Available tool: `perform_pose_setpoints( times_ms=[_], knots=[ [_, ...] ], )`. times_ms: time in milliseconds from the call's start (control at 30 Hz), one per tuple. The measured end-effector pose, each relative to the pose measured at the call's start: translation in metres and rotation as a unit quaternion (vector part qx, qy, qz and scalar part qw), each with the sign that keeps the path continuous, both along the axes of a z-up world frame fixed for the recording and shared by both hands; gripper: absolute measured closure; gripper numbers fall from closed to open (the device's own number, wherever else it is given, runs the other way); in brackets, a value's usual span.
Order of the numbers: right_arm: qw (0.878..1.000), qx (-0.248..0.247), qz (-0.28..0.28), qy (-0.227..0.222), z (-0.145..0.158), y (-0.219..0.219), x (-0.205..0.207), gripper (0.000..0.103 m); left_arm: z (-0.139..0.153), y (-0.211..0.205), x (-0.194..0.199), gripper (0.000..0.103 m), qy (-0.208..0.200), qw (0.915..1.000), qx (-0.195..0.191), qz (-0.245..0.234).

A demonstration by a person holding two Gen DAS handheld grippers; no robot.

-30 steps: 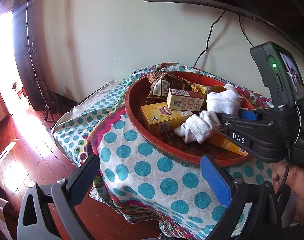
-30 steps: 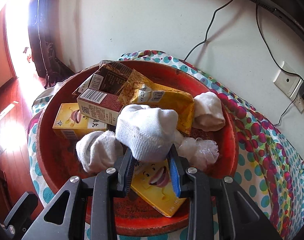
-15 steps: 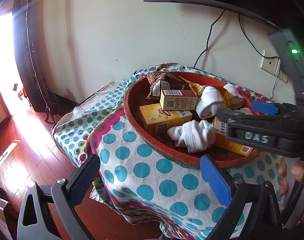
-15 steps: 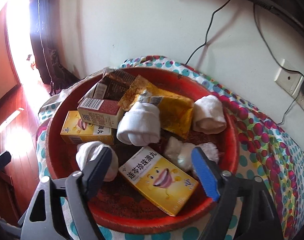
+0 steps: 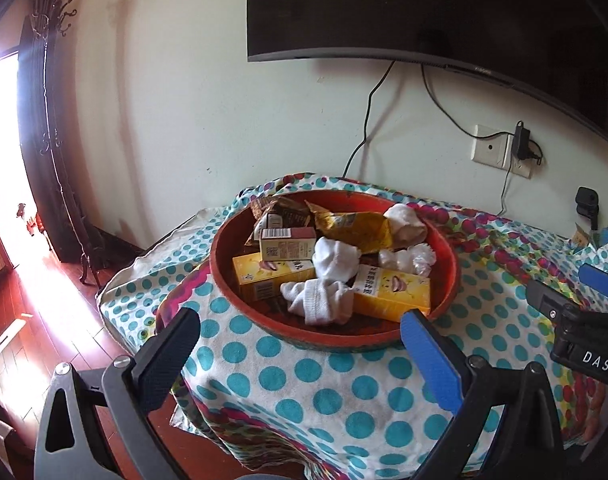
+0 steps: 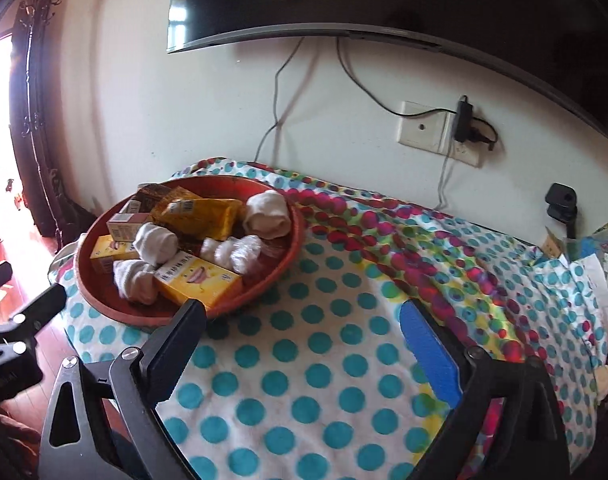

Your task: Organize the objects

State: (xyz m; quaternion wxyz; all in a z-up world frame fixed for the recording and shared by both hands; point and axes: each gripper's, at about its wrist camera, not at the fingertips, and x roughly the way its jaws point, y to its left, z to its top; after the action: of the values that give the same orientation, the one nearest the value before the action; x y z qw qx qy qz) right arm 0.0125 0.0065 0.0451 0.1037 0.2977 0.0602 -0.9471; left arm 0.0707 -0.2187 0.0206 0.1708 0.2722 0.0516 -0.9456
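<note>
A red round tray (image 5: pixel 336 340) sits on the dotted cloth. It holds a rolled white sock (image 5: pixel 336 258), a second sock (image 5: pixel 320 302) in front of it, a third sock (image 5: pixel 406 222) at the back, yellow boxes (image 5: pixel 392 290), a small brown-topped box (image 5: pixel 287 244) and a yellow snack packet (image 5: pixel 356 228). My left gripper (image 5: pixel 299 316) is open and empty, short of the tray's near rim. My right gripper (image 6: pixel 303 307) hangs over bare cloth to the right of the tray (image 6: pixel 299 236). Its jaws are opening and nothing is between them. It also shows at the right edge as the right gripper (image 5: pixel 584 308).
The polka-dot cloth (image 6: pixel 312 376) covers the table and hangs over its near edge. A dark screen (image 5: pixel 424 8), a wall socket (image 6: pixel 424 128) and cables are behind. Papers and bags (image 6: pixel 584 248) crowd the table's right end. A coat stand (image 5: pixel 47 120) and wooden floor lie to the left.
The right gripper let go of the rolled white sock, which now lies in the tray, opened wide and drew back to the right. The left gripper pulled back and rose a little.
</note>
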Motion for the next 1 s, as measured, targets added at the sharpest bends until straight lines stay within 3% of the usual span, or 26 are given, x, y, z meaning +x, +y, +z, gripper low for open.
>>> perform_pose_setpoints(
  times_ms=[167,333,600,800,1000],
  knots=[
    [0.996,-0.061,-0.055,-0.015,-0.006,0.066,0.035,0.004,0.000,0.016,0.007,0.000,-0.009,0.9996,0.018,-0.017],
    [0.997,-0.051,-0.049,-0.026,-0.022,0.075,0.062,0.003,0.000,0.030,0.009,0.000,-0.016,0.9994,0.006,-0.029],
    [0.999,-0.025,-0.023,-0.017,-0.026,0.053,0.070,0.003,0.005,0.035,0.011,0.000,-0.015,0.9995,-0.004,-0.028],
    [0.999,-0.020,-0.040,0.012,-0.002,0.019,0.054,0.003,0.009,0.028,0.017,0.000,-0.012,0.9998,0.006,-0.011],
    [0.999,-0.026,-0.002,0.018,0.022,-0.037,0.030,0.002,0.007,0.021,0.023,0.000,-0.024,0.9991,0.033,-0.007]
  ],
)
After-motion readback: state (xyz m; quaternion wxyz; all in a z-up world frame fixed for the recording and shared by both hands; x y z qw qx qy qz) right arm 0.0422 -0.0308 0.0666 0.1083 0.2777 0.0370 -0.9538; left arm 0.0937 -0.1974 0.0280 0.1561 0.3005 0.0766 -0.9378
